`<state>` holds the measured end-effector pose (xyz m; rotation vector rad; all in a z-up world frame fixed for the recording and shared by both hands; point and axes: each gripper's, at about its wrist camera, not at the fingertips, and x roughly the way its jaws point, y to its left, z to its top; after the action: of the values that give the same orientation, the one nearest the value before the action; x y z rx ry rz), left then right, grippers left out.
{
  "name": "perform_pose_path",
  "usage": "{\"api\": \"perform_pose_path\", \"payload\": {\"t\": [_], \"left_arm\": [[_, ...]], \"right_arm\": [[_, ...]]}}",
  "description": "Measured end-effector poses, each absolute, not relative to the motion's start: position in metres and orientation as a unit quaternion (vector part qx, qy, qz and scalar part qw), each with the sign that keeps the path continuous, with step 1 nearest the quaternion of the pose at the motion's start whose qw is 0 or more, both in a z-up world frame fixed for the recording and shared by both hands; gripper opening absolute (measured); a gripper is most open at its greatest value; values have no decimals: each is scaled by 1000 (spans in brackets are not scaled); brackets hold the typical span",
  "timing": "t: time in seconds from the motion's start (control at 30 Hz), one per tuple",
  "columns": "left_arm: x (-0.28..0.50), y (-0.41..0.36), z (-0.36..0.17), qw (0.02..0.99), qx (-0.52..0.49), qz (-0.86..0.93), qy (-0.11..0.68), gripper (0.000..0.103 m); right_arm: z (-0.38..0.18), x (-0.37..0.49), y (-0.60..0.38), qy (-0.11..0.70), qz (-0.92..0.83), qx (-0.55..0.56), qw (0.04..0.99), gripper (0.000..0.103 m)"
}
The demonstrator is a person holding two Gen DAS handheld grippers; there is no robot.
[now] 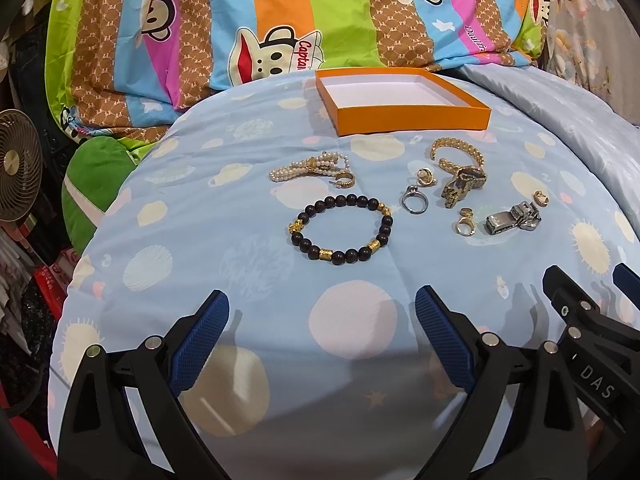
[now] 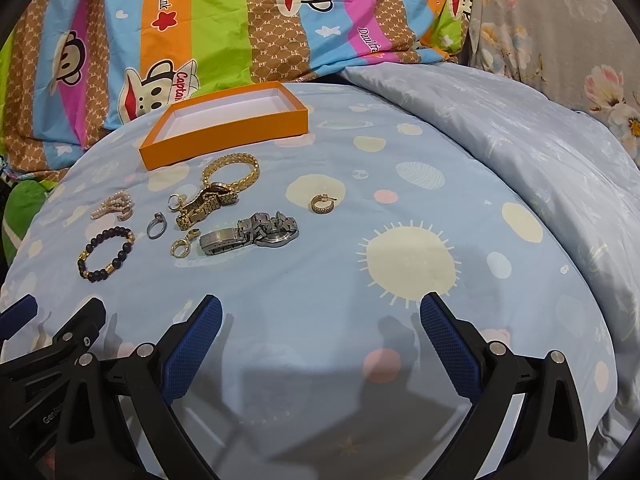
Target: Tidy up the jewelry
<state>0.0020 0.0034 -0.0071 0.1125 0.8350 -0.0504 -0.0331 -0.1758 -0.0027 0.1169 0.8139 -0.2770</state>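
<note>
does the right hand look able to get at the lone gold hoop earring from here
Probably yes. The gold hoop earring lies alone on the quilt, apart from the silver watch, and the right tongs are open with only bare fabric ahead.

black arms, silver bolts, blue textured fingers on both.

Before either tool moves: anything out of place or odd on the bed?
One gold hoop earring lies alone, apart to the right of the jewelry cluster, beyond the silver watch. Another hoop is tangled against the pearl strand. The orange box is empty. No damage that I can see.
</note>
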Motion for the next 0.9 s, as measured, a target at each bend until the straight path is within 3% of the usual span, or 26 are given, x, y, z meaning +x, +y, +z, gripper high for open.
{"api": "perform_pose_path", "payload": {"t": [0.9], "left_arm": [[2,3,-7,912,55,-24,406,91]], "right_arm": [[-3,-33,-176,393,-135,56,908,98]]}}
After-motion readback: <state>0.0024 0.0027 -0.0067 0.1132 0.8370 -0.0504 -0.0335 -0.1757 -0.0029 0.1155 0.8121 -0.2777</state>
